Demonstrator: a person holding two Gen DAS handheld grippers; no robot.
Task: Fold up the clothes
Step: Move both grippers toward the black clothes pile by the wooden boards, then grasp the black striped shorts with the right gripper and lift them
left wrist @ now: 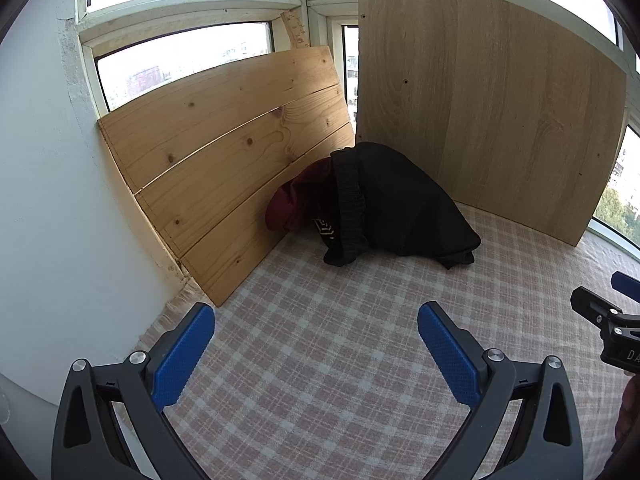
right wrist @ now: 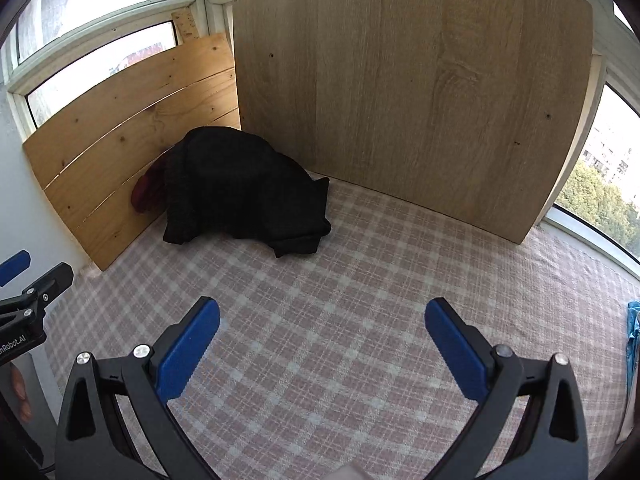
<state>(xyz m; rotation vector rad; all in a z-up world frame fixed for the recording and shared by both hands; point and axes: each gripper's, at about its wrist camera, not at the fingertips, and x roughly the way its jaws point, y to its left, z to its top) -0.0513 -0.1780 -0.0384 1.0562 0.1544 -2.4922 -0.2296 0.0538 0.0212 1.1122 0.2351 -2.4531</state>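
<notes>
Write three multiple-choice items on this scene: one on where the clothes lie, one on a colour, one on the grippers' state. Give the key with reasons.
1. Where is the black garment?
A. In the corner where the two boards meet
B. Between the left gripper's fingers
C. On the window sill

2. What colour is the garment under it?
A. Yellow
B. Dark red
C. White

3. How are the left gripper and right gripper?
A. Both shut on cloth
B. One shut
C. Both open, empty

Key: A, it lies against both boards; B, dark red shows beside the black; C, only checked cloth shows between the fingers.

Both wrist views low, facing clothes pile (left wrist: 384,204)
</notes>
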